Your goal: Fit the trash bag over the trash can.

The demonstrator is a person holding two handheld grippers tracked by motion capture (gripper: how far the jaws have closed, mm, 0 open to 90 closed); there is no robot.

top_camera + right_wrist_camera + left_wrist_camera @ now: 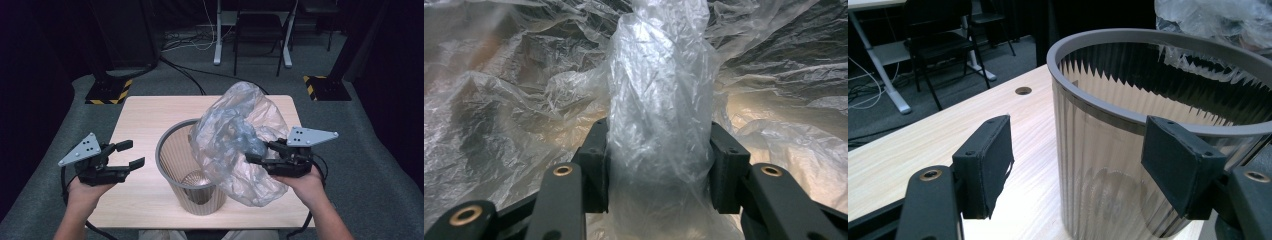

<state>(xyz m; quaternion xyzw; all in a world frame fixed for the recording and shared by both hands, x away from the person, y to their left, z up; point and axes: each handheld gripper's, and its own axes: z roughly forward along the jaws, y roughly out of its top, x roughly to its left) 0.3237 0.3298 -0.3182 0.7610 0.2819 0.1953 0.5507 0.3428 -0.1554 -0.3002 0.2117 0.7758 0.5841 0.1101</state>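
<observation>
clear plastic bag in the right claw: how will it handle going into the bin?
Likely floppy: the plastic bag billows crumpled from the right claw. Probably very light, so it may balloon over the bin rim. The bunched film between the pads looks slick and could slip.

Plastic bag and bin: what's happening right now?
Right gripper shut on plastic bag, over bin. Left gripper open beside it. Nothing blocking.

Two black jaws, pads pressed on a bunched fold of clear plastic bag [659,100] (crinkled, billowing behind)

My plastic bag [235,145] hides the bin's [170,150] three o'clock rim and my right tool's [256,151] tips.
</observation>
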